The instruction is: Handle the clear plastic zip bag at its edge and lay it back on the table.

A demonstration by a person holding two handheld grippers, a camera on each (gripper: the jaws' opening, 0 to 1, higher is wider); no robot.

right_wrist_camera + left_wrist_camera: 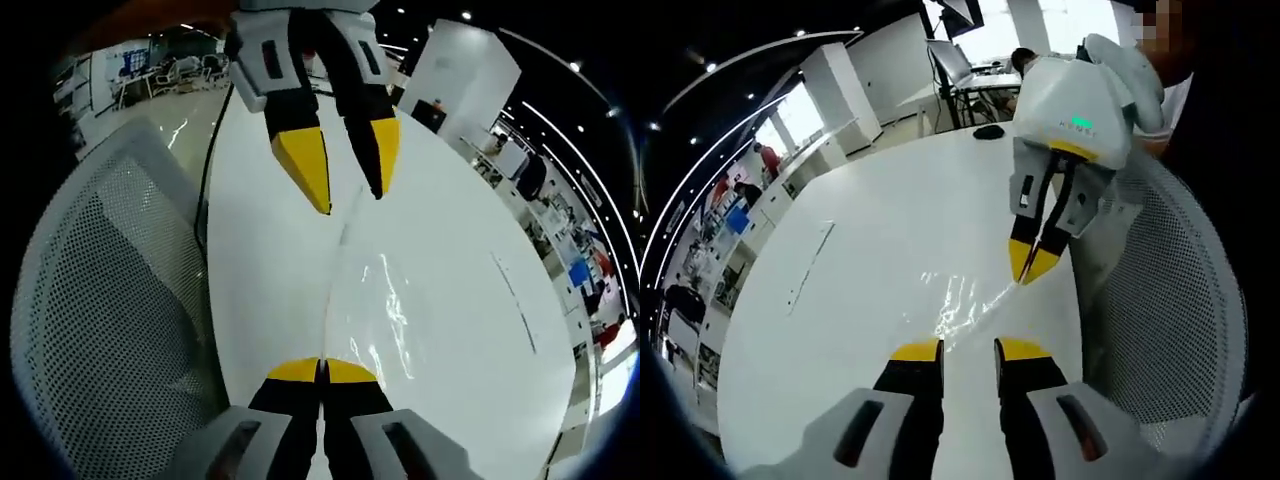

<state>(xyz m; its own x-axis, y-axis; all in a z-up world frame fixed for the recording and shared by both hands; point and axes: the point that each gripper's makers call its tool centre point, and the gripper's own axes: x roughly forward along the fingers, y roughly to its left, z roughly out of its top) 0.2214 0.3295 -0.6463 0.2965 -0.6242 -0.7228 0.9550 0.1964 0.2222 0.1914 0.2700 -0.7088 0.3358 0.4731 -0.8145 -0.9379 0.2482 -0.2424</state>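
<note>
Right hand-held gripper pinches the zip bag edge; left hand-held gripper released beside it.

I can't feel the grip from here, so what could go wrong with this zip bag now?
The right gripper is shut on just the thin edge of the clear zip bag, so the film might slip out. The left gripper is open, giving no backup. The bag sits close to the table edge by the mesh chair and could slide off.
</note>
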